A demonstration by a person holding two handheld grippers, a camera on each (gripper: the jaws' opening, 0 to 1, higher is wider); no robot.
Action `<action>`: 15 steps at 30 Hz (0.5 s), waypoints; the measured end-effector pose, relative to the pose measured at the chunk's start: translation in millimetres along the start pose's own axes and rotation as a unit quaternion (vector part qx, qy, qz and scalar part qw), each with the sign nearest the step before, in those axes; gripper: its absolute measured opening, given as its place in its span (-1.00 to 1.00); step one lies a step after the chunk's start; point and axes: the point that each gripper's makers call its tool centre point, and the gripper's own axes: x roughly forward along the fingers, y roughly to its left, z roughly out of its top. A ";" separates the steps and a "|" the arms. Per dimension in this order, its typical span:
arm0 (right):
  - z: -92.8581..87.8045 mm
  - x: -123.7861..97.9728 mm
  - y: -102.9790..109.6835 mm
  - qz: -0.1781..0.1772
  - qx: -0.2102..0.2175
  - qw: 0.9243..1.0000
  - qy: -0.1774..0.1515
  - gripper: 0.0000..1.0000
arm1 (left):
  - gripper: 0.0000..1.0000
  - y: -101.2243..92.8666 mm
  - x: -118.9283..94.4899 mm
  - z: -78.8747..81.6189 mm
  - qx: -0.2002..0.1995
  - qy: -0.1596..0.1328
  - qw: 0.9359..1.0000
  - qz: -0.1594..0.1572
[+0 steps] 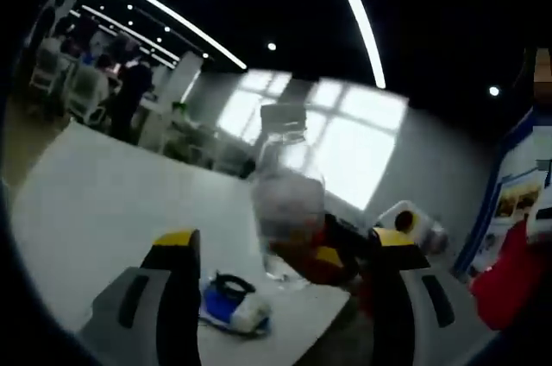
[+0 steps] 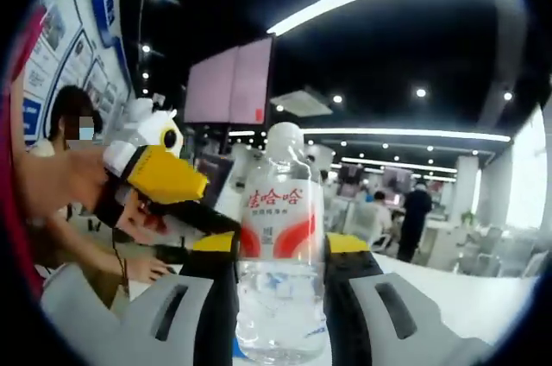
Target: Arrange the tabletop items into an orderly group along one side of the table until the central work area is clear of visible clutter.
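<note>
Two grippers are up over the white table (image 1: 95, 202). My right gripper (image 2: 280, 249) has its jaws clamped on a clear water bottle (image 2: 280, 236), pressed against both sides just below the red-and-white label, holding it upright and lifted so the room's ceiling lights show behind it. Through the left gripper view I see that same bottle (image 1: 285, 193), blurred, standing in front of my left gripper (image 1: 285, 245), whose yellow-tipped jaws are spread wide with nothing between them. On the table below lies a small blue-and-white item (image 1: 231, 304), close by the left jaw.
</note>
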 end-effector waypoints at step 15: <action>-9.3 2.2 1.6 -0.004 0.012 1.000 0.000 -0.28 | 0.33 6.0 31.2 -8.7 -0.029 0.000 0.999 -0.014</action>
